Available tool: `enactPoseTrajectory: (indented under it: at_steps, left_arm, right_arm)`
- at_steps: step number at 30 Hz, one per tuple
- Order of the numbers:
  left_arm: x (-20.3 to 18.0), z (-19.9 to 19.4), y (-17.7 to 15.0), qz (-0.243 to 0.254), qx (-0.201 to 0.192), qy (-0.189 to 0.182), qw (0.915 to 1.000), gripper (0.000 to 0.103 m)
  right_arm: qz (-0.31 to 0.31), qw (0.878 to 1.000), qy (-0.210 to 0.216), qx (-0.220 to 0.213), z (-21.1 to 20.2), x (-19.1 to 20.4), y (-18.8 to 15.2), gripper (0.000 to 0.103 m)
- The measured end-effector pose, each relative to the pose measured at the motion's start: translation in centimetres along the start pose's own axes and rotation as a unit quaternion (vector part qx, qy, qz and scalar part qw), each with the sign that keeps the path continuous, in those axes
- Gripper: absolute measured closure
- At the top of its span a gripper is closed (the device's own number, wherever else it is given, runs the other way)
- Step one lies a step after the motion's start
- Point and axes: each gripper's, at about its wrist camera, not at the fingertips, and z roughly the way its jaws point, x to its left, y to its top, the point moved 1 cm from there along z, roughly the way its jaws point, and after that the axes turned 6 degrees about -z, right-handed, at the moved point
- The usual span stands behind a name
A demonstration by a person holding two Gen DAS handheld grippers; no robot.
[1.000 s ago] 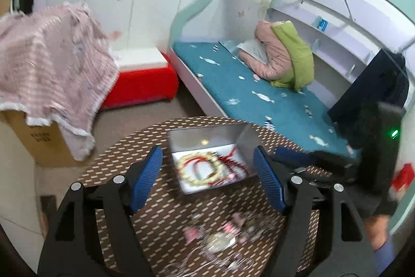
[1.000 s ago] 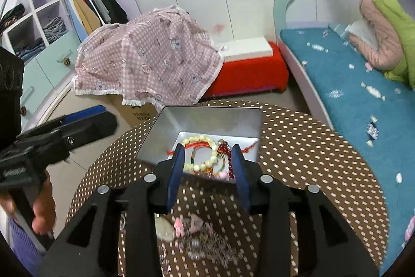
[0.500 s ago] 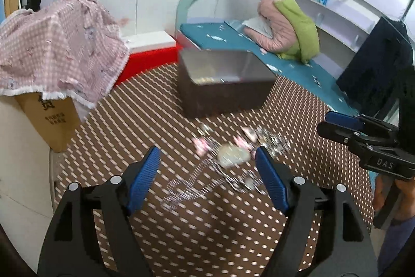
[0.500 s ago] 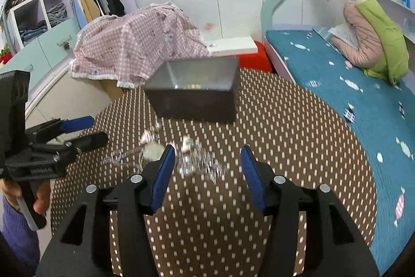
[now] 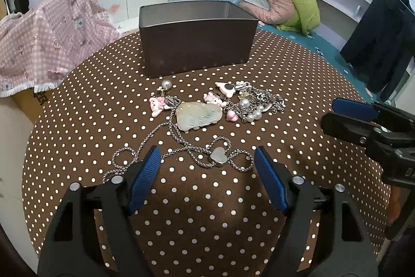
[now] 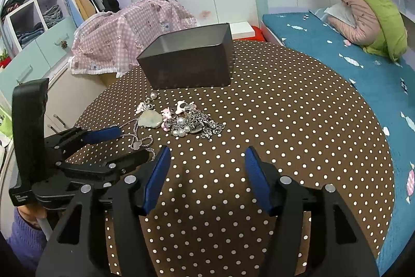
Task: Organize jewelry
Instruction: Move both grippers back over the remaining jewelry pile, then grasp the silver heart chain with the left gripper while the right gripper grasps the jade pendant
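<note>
The jewelry (image 5: 215,116) is lying tangled on the table (image 5: 298,85) before the tin box (image 5: 194,40). Left gripper (image 5: 207,168), just narrowing, and right gripper (image 6: 207,168), just widening, are both standing apart and empty; pulling one chain is risking dragging the whole pile.

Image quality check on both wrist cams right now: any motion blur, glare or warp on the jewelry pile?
Left wrist: sharp, jewelry pile crisp, heart charm slightly glinting, no blown-out glare; fisheye bends the table edge, dark vignette in the corners. Right wrist: also sharp, pile smaller but readable; metal box looks matte, its inside shaded; same barrel warp.
</note>
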Motion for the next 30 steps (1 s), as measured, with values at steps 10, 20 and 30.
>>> enactPoseTrajectory:
  at_steps: [10,20,30]
  left_arm:
    - [-1.0,0.5,0.5,0.028,-0.003,0.032,0.9991,0.057]
    - [-0.3,0.5,0.2,0.021,0.003,-0.016,0.9996,0.082]
    - [5.4,-1.9,0.3,-0.032,-0.014,-0.021,0.9992,0.091]
  right_arm:
    - [0.006,1.0,0.002,-0.004,-0.2,-0.7,0.2,0.043]
    - [-0.003,1.0,0.004,0.003,0.5,0.4,0.8,0.042]
    - [-0.058,0.998,0.012,0.019,3.2,3.9,2.7,0.042]
